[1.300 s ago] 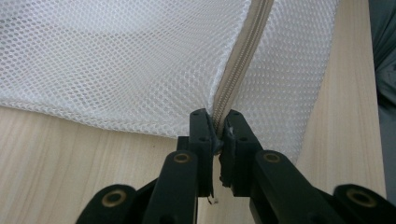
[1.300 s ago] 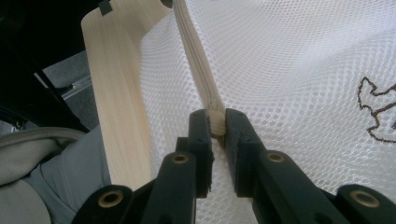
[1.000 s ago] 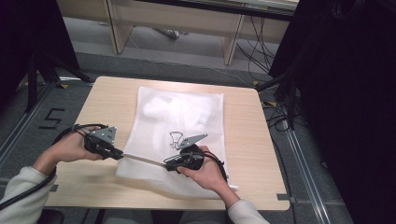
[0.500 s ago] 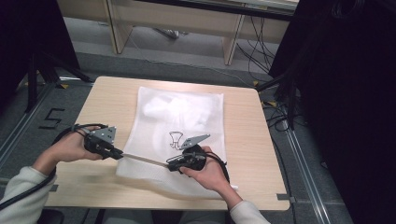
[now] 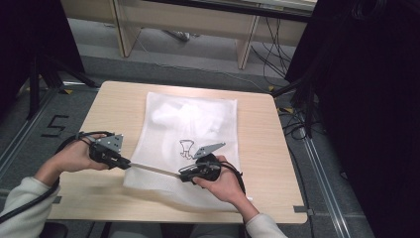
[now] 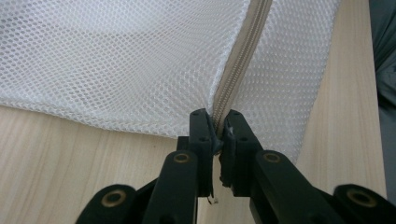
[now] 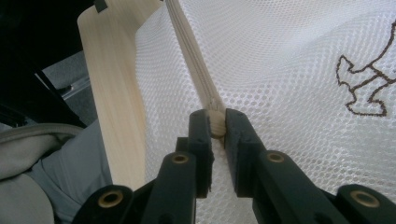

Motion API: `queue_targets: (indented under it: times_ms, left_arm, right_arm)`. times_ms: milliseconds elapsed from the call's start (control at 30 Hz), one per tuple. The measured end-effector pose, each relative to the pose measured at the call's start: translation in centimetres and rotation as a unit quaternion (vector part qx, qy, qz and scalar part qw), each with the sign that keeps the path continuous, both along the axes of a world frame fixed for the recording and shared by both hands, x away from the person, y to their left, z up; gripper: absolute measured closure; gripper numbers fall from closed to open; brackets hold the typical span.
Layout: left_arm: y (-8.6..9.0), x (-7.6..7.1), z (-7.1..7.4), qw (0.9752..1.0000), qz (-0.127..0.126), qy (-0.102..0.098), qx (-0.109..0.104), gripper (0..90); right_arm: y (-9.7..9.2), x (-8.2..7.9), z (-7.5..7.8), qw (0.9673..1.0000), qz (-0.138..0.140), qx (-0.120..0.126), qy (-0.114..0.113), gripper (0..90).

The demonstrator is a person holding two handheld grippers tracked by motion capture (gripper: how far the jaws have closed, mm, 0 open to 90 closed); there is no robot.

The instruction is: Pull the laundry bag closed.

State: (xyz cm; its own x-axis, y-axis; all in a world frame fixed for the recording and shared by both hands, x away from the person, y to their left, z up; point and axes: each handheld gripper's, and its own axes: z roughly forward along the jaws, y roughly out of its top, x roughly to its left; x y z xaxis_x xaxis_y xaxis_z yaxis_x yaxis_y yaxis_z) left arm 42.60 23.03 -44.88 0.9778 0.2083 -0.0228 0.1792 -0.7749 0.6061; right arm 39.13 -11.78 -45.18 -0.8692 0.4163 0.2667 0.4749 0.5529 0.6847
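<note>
A white mesh laundry bag point(image 5: 190, 134) lies on the wooden table point(image 5: 114, 106), with a brown outline drawing point(image 5: 186, 148) on its top face. A beige zipper point(image 5: 151, 169) runs along its near part, pulled taut between the two grippers. My left gripper point(image 5: 126, 164) is shut on the zipper's left end point(image 6: 219, 122) at the bag's edge. My right gripper point(image 5: 182, 174) is shut on the zipper's pull tab point(image 7: 215, 125). The zipper teeth point(image 7: 189, 51) run away from the right jaws toward the table's far edge in that view.
The table's near edge point(image 5: 173, 214) lies just below both hands. A person's light sleeves point(image 5: 20, 198) come in from the bottom. Beyond the table are grey floor, cables point(image 5: 277, 59) and wooden furniture legs point(image 5: 245, 47). Dark curtains stand at both sides.
</note>
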Motion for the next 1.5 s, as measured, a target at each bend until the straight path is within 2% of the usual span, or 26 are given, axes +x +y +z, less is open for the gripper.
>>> queue_targets:
  times_ms: [133,267,333,367,400,433,467,533,567,767,833,933,1033,1200,1233,1300,1467,1500]
  left_arm:
    - [-0.1,0.0,0.0,1.0,-0.001,-0.001,0.001,82.7]
    - [0.0,0.0,0.0,1.0,0.0,0.001,-0.001,82.7]
    - [0.0,0.0,0.0,1.0,-0.001,0.0,0.0,82.7]
    - [0.0,0.0,0.0,1.0,-0.001,0.0,0.0,82.7]
    - [0.0,0.0,0.0,1.0,-0.001,0.0,0.0,82.7]
    - [0.0,0.0,0.0,1.0,-0.001,0.0,0.0,82.7]
    - [0.0,0.0,0.0,1.0,-0.001,0.0,0.0,82.7]
    - [0.0,0.0,0.0,1.0,-0.001,-0.001,0.001,82.7]
    - [0.0,0.0,0.0,1.0,-0.001,0.0,0.0,82.7]
    - [0.0,0.1,0.0,0.9999,-0.008,-0.005,0.002,82.7]
    - [0.0,0.0,-0.1,1.0,-0.002,0.001,0.0,82.7]
    - [0.0,0.0,-0.1,1.0,-0.001,0.0,0.001,82.7]
    - [-0.1,0.0,-0.1,1.0,-0.003,0.001,-0.001,82.7]
    - [-0.1,0.0,-0.2,1.0,0.001,0.002,0.0,82.7]
    - [0.0,0.1,-0.3,1.0,0.001,0.003,-0.002,82.7]
    - [0.0,0.1,-0.2,1.0,0.001,0.003,-0.001,82.7]
    - [0.0,0.1,-0.2,1.0,0.001,0.003,0.0,82.7]
    - [0.0,0.2,-0.2,1.0,-0.004,-0.003,0.001,82.7]
  right_arm:
    - [-0.2,-0.3,0.2,0.9998,-0.012,0.0,0.016,82.2]
    - [-0.3,0.0,0.0,1.0,-0.001,0.0,-0.002,82.2]
    - [-0.4,-0.2,0.2,0.9999,-0.012,-0.003,0.008,82.2]
    - [-0.3,-0.3,0.1,0.9998,-0.015,0.005,0.012,82.2]
    - [-0.3,-0.3,0.0,0.9999,-0.013,0.005,0.006,82.2]
    - [-0.4,-0.4,0.0,0.9998,-0.017,0.006,0.01,82.2]
    - [-0.6,-0.2,0.1,0.9999,-0.011,-0.002,0.004,82.2]
    - [-0.6,-0.4,0.1,0.9998,-0.015,-0.001,0.012,82.2]
    - [-0.7,-0.3,0.1,0.9999,-0.011,-0.002,0.005,82.2]
    - [-0.9,-0.4,0.1,0.9998,-0.016,-0.003,0.012,82.2]
    - [-0.9,-0.4,0.1,0.9998,-0.015,-0.003,0.011,82.2]
    - [-1.0,-0.3,0.1,0.9999,-0.009,-0.004,-0.004,82.2]
    - [-1.1,-0.5,0.1,0.9998,-0.018,-0.001,0.013,82.2]
    - [-1.2,-0.3,0.0,1.0,-0.008,-0.005,0.001,82.2]
    - [-1.3,-0.3,0.0,0.9999,-0.01,-0.005,0.001,82.2]
    - [-1.4,-0.5,0.1,0.9997,-0.019,-0.004,0.015,82.2]
    - [-1.5,-0.5,-0.1,0.9997,-0.023,0.0,0.006,82.2]
    - [-1.6,-0.5,-0.1,0.9997,-0.024,-0.002,0.005,82.2]
